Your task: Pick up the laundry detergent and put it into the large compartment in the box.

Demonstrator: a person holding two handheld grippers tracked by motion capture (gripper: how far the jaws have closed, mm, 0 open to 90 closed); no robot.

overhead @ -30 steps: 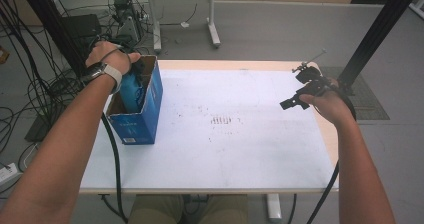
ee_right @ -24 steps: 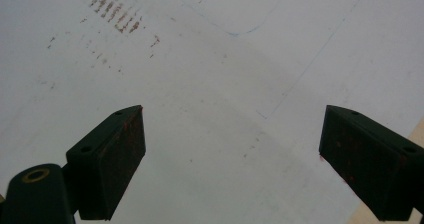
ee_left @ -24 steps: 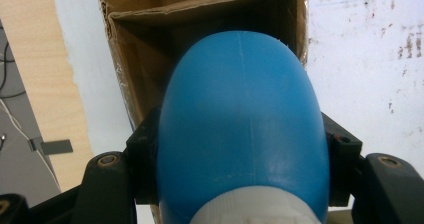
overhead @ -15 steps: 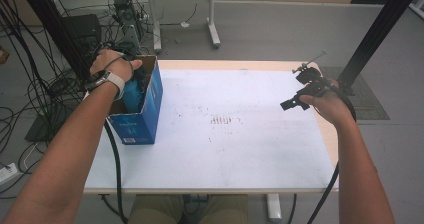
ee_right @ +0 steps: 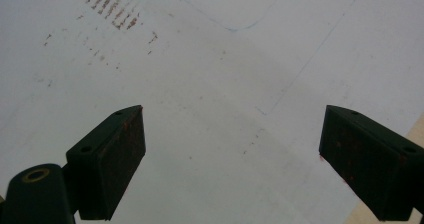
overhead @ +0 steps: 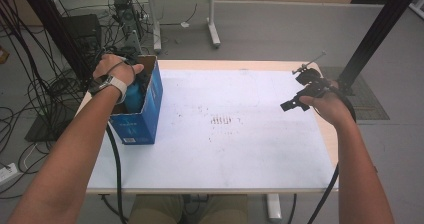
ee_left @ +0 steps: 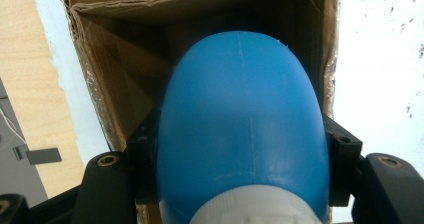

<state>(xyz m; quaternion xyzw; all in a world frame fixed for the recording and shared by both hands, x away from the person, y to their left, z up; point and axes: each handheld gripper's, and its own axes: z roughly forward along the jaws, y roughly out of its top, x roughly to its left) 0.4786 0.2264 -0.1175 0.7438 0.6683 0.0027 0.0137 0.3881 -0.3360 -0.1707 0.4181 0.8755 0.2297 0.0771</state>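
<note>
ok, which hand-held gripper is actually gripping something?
The left hand-held gripper: its jaws clamp the blue bottle inside the cardboard box. The right hand-held gripper hangs open above the table.

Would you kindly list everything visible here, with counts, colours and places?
bottle: one, blue with a white cap end, inside the box, clamped by the left gripper.
box: one, blue cardboard, open top, at the table's left edge.
table: one, white sheet with brown specks, wooden rim.
desk: one, white legs, on the floor beyond the table.
cables: many, black, on the floor at left.
left gripper: one, black, shut on the bottle.
right gripper: one, black, open above the table's right side.
</note>
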